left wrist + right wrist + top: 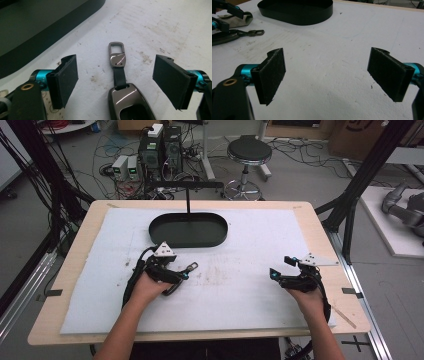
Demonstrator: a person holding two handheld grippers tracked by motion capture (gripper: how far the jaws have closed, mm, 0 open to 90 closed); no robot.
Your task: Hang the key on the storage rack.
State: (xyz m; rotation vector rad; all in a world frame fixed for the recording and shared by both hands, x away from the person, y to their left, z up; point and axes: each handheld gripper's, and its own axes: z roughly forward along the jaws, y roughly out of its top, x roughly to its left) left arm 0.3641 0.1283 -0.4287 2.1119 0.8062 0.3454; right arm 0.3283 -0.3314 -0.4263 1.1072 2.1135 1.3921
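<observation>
key fob (130, 102) | glossy dark metal, strap and clasp | flat on white mat

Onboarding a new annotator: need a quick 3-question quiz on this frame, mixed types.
1. True or false: the left gripper is shut on the key fob.
2. What lies on the far side of the white mat? A) black oval tray B) red bowl C) cardboard box
3. Fill in: between the open jaws of the right gripper there is only bare ____.

Key
1. False: its jaws stand open on either side of the fob, apart from it.
2. A, the black oval tray.
3. mat.
</observation>
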